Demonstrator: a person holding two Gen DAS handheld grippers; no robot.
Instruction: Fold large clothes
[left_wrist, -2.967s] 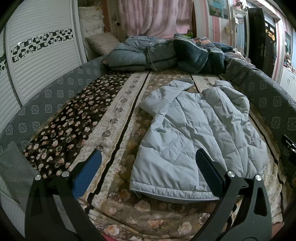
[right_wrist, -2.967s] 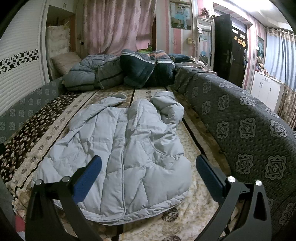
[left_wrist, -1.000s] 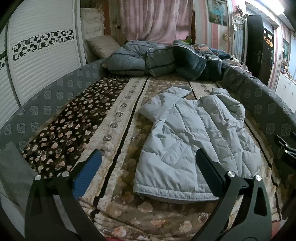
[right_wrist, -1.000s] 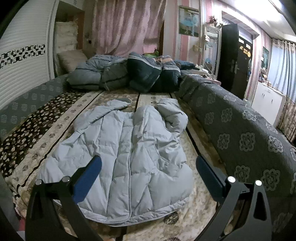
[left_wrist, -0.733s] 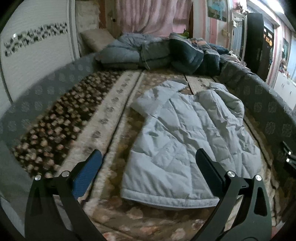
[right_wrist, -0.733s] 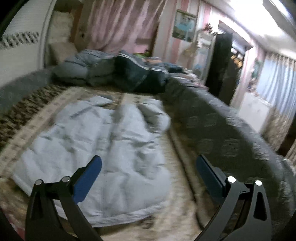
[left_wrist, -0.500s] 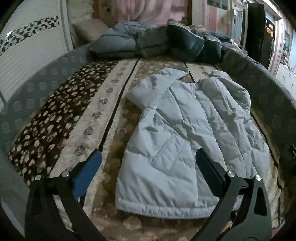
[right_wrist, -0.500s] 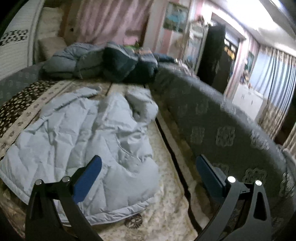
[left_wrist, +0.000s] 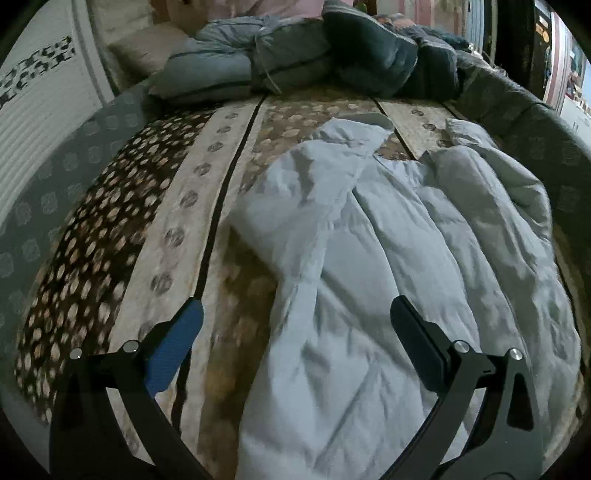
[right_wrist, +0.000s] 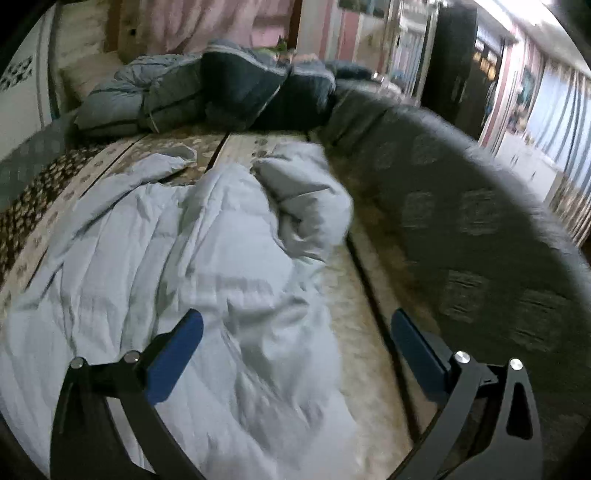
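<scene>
A large pale blue puffer jacket (left_wrist: 388, 280) lies spread flat on the floral bed cover (left_wrist: 177, 229). Its left sleeve (left_wrist: 314, 184) angles out toward the bed's middle. My left gripper (left_wrist: 295, 332) hovers open over the jacket's left edge, near the sleeve's base. In the right wrist view the same jacket (right_wrist: 192, 273) fills the left and centre, with its right sleeve (right_wrist: 306, 199) bunched up by the grey side cover. My right gripper (right_wrist: 295, 332) hangs open over the jacket's right edge, nothing between the fingers.
Folded grey and dark quilts (left_wrist: 295, 55) and a pillow (left_wrist: 147, 48) are piled at the head of the bed. A grey patterned cover (right_wrist: 472, 229) rises along the right side. A white louvred wardrobe (left_wrist: 33, 96) stands on the left, a dark door (right_wrist: 454, 70) at far right.
Both grippers have moved forward and lower over the jacket, which now looms larger in both views. The jacket itself has not shifted. Both grippers stay open.
</scene>
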